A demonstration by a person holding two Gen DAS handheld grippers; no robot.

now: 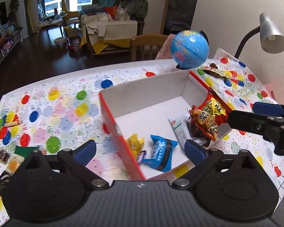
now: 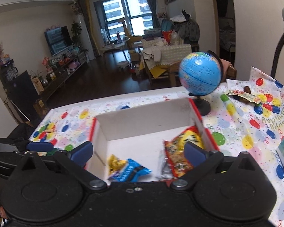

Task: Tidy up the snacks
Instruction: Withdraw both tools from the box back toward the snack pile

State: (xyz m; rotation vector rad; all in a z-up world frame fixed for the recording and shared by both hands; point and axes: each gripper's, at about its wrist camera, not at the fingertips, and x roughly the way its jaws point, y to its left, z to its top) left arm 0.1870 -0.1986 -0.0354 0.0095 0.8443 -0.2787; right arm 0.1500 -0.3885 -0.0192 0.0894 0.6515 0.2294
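With both jaws wide and empty above the box (image 1: 111,117), loose sweets (image 1: 11,162) lay left of the left gripper (image 1: 140,150), nearer than the right gripper (image 2: 139,154).

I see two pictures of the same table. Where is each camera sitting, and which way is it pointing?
Left wrist: sits on the left gripper, looking down along its open blue-padded fingers at the box; the right gripper pokes in at the right edge.
Right wrist: sits on the right gripper, fingers open, facing the box more squarely; the left gripper shows at the left edge.
Shared: box, globe, blue packet, red packet.
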